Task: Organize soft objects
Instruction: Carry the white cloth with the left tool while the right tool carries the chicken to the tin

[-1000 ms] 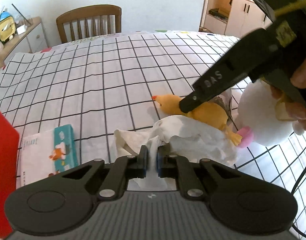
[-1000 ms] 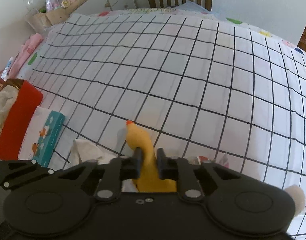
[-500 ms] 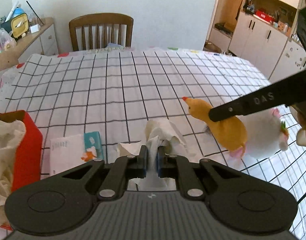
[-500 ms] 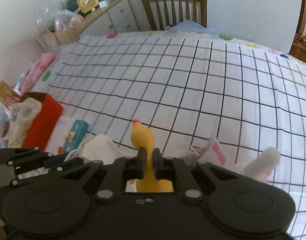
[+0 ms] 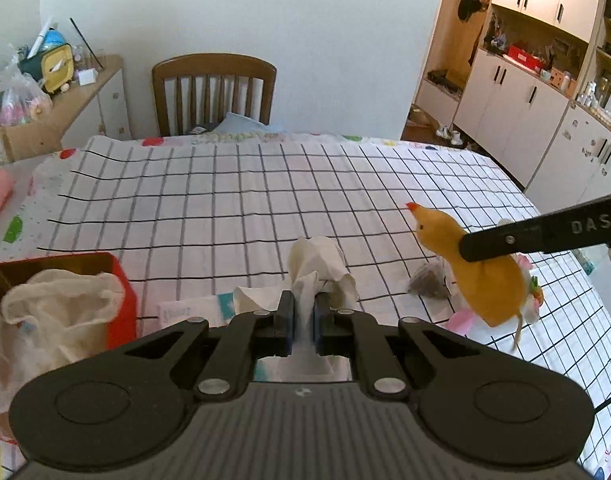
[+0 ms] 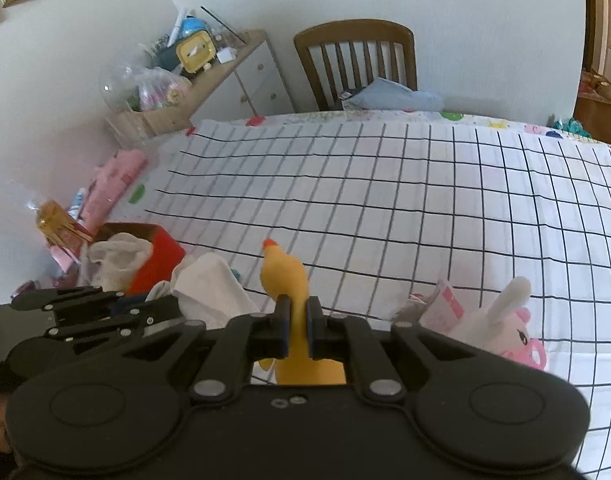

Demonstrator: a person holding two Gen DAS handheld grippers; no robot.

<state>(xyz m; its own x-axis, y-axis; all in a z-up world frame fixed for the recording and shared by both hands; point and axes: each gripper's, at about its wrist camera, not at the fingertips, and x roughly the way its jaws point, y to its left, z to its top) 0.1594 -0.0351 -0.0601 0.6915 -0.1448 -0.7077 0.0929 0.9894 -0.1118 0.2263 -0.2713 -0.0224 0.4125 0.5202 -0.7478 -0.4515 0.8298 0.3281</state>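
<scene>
White cloth (image 5: 319,268) is hanging pinched in the left tongs (image 5: 303,318), lifted off the surface (image 5: 225,208). Yellow chicken plush (image 6: 287,276) is being clamped by the right tongs (image 6: 298,330), also airborne. Red box (image 5: 121,300) is sitting left of the left tongs; bunny plush (image 6: 505,328) is lying right of the right tongs.

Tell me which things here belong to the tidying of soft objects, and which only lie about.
Job:
- white cloth, in left gripper
- yellow plush chick, in right gripper
- white bunny plush
- red box

Lying about:
- tissue pack
- wooden chair
- cabinets
</scene>
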